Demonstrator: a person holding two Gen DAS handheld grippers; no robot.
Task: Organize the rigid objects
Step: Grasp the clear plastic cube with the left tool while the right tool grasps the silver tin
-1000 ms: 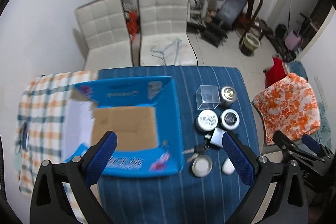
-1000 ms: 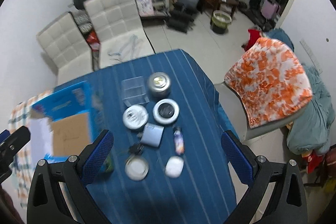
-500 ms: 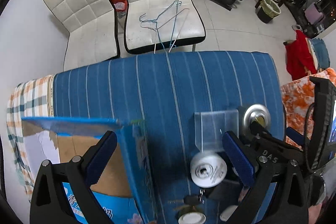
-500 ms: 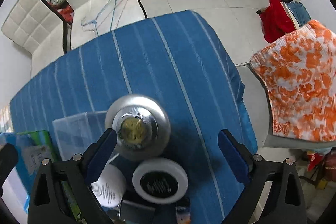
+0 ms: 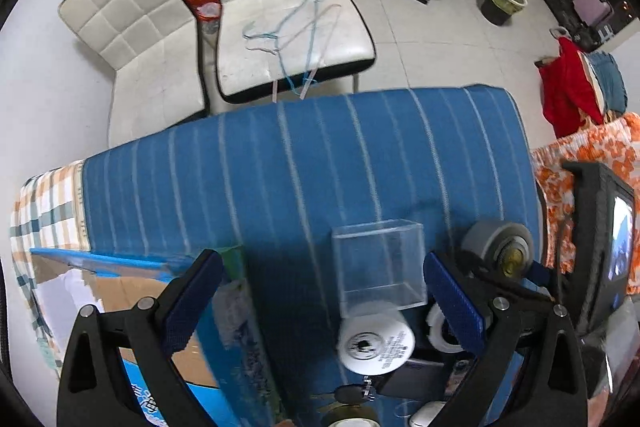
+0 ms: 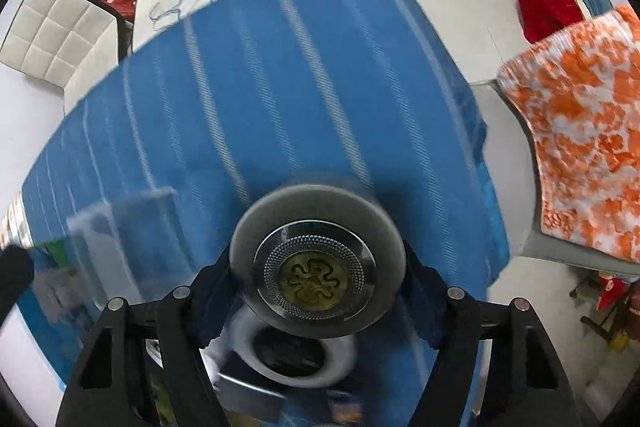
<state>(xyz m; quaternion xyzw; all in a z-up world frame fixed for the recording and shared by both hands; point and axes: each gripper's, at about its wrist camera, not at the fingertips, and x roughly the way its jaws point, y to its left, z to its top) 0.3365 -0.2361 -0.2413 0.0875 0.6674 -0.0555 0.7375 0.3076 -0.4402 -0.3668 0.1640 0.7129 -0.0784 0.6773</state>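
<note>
My right gripper [image 6: 316, 301] is shut on a grey round tin [image 6: 316, 263] with a silver lid and a brass emblem, its blue pads pressing both sides. The tin also shows in the left wrist view [image 5: 498, 247]. My left gripper [image 5: 320, 301] is open and empty above the blue striped tablecloth [image 5: 300, 167]. Between its fingers stand a clear plastic box [image 5: 378, 267] and a white round tin [image 5: 376, 343]. An open blue cardboard box [image 5: 132, 307] lies at the left, under the left finger.
A white ring-shaped tin [image 6: 296, 355] sits just below the held tin. Keys [image 5: 352, 393] and small items lie near the bottom edge. Two white chairs [image 5: 280, 7] stand beyond the table. An orange patterned cloth [image 6: 580, 147] covers a seat on the right.
Both grippers have dropped down and forward toward the table. My right gripper has closed around the grey round tin, which it was approaching while open half a second ago.
</note>
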